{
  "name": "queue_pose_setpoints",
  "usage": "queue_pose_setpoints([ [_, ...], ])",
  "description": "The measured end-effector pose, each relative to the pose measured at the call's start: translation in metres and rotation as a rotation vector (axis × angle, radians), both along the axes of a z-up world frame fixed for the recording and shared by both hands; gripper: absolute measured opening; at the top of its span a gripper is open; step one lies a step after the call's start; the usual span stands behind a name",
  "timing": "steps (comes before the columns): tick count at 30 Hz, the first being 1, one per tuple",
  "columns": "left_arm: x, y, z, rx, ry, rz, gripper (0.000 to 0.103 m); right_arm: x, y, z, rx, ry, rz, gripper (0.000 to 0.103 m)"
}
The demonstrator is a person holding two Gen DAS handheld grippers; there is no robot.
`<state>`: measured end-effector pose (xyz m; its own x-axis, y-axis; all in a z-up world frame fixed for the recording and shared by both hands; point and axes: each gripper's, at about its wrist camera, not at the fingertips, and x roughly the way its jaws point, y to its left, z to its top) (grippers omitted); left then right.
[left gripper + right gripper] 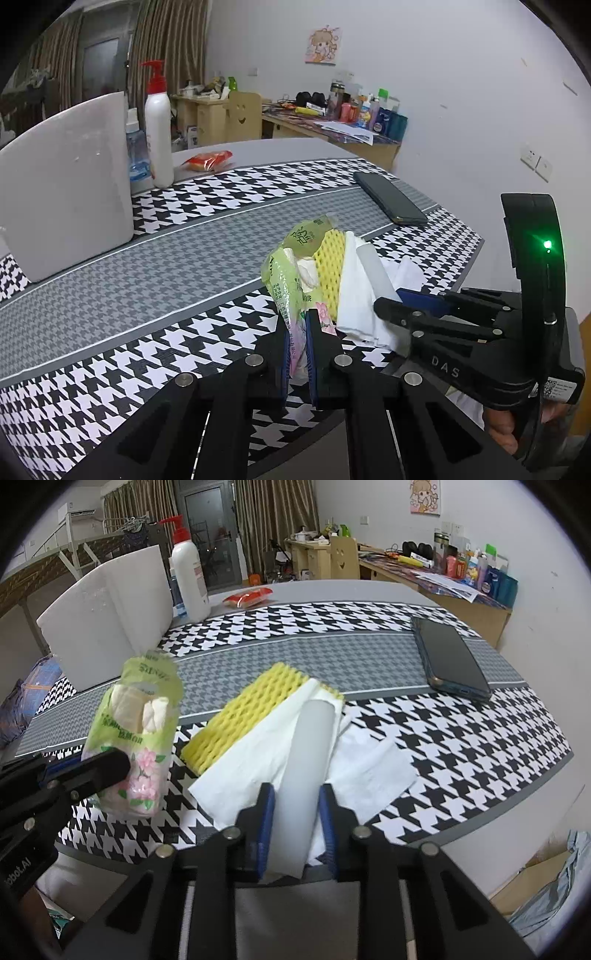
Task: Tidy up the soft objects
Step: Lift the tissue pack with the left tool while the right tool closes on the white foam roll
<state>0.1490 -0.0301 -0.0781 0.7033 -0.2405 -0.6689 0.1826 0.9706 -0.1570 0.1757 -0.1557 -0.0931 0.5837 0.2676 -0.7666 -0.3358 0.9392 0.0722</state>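
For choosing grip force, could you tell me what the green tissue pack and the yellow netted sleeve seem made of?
Green tissue pack: thin glossy plastic film, crinkled, with soft paper tissues showing inside. Yellow netted sleeve: likely foam mesh, matte with open diamond cells.

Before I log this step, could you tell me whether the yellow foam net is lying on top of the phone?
No. The yellow foam net lies apart from the phone.
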Motion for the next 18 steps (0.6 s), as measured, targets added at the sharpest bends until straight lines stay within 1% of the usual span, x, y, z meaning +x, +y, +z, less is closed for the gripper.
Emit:
queue_pose_setpoints([
  [2,-0.001,0.002,0.001,0.0,-0.003,0.001,0.008,0.0,0.0,0.002,0.002,-0.003,-0.001,0.022],
  [11,-0.004,0.004,0.007,0.01,-0.028,0.005,0.008,-0.006,-0.006,0.024,0.022,-0.071,-0.028,0.021],
  [18,-0.006,0.01,0.01,0.013,-0.039,0.02,0.008,-0.009,-0.003,0.036,0.035,-0.107,-0.014,0.021],
])
